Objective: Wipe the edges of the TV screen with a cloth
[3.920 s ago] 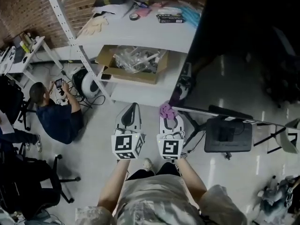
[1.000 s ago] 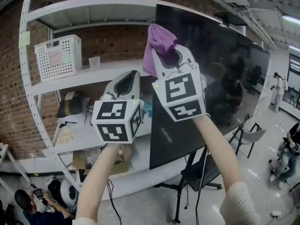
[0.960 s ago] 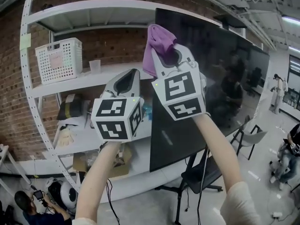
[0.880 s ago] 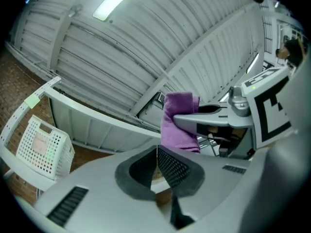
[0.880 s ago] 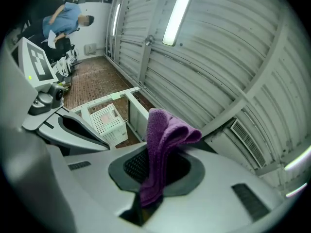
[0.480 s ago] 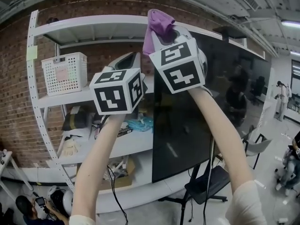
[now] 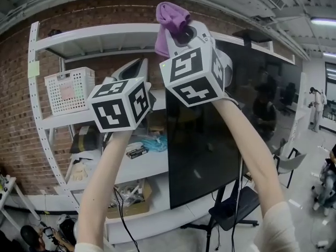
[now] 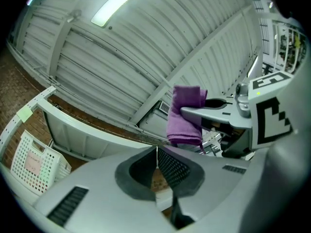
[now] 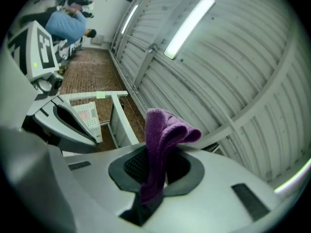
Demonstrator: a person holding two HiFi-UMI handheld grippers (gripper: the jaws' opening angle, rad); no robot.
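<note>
A large black TV screen (image 7: 231,119) stands on a floor stand at the right of the head view, its left edge beside the white shelving. My right gripper (image 7: 177,26) is raised near the TV's top left corner and is shut on a purple cloth (image 7: 169,25), which sticks up out of its jaws. The same cloth (image 9: 160,144) fills the jaws in the right gripper view, and shows as the cloth (image 8: 186,114) in the left gripper view. My left gripper (image 7: 131,67) is held up to the left, shut with nothing in it (image 8: 156,161).
White shelving (image 7: 79,119) runs along a brick wall left of the TV, with a white basket (image 7: 68,91) and small items on it. A cardboard box (image 7: 128,203) sits on the low shelf. A corrugated ceiling with a light strip (image 9: 188,28) is overhead.
Both grippers have risen from floor level to above head height. Over the last second the right gripper has carried the cloth higher, toward the TV's top left corner.
</note>
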